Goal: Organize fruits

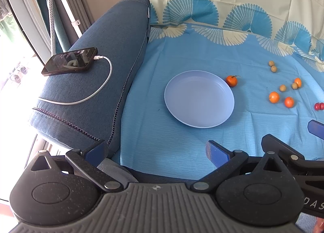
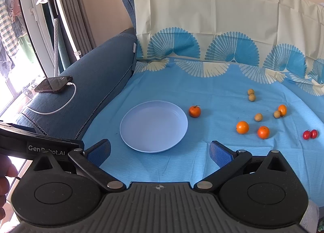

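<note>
**Right wrist view takes in all the fruit; left wrist view cuts off at the cherries**

Right wrist camera looks over a blue patterned cloth (image 2: 182, 91) spread on a sofa seat. A pale blue plate (image 2: 131, 123) lies bare on it. One stemmed orange (image 2: 194, 111) sits just beside the plate's far right rim. Well apart to the right lie three more oranges (image 2: 242, 127), four small tan fruits (image 2: 251, 92) and two red cherry tomatoes (image 2: 309, 134) touching each other. The right claw (image 2: 160, 152) is wide open, holding nothing, near the plate's front edge. At the left edge, the left claw's body and part of a hand show.

From the left wrist, the plate (image 1: 172, 99) appears nearer the centre and the stemmed orange (image 1: 231, 80) again sits by its rim. The tomatoes (image 1: 319, 106) are half cut off at the frame edge. This view shows the phone (image 1: 69, 61) and its white cable (image 1: 97, 93) on the sofa arm (image 1: 101, 36) much closer. The left claw (image 1: 156, 150) is spread wide and empty.
</note>
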A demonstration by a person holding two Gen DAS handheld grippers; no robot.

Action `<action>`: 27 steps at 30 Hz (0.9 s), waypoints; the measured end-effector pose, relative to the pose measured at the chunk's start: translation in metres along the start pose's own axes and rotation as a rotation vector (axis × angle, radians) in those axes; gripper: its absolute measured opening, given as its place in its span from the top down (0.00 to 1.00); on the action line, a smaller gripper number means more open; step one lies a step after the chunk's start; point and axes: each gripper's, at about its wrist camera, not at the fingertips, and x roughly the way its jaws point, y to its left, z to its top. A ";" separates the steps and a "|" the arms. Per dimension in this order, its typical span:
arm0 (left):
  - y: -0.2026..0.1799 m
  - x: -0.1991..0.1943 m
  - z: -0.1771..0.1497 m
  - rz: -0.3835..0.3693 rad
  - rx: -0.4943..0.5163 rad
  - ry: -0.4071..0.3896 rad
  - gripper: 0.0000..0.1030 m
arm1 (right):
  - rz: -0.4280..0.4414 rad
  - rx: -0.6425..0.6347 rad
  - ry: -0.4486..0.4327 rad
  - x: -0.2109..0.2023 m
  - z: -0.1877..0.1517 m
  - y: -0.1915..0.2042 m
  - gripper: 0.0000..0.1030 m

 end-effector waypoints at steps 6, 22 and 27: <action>0.001 0.000 0.000 -0.001 0.000 0.004 0.00 | 0.003 0.003 -0.002 0.000 -0.001 0.000 0.00; 0.002 0.000 -0.001 -0.001 -0.001 0.004 0.00 | -0.011 -0.003 -0.001 -0.001 -0.001 0.001 0.00; 0.001 -0.001 0.000 -0.001 0.002 0.004 0.00 | -0.005 0.004 0.001 -0.002 0.000 0.001 0.00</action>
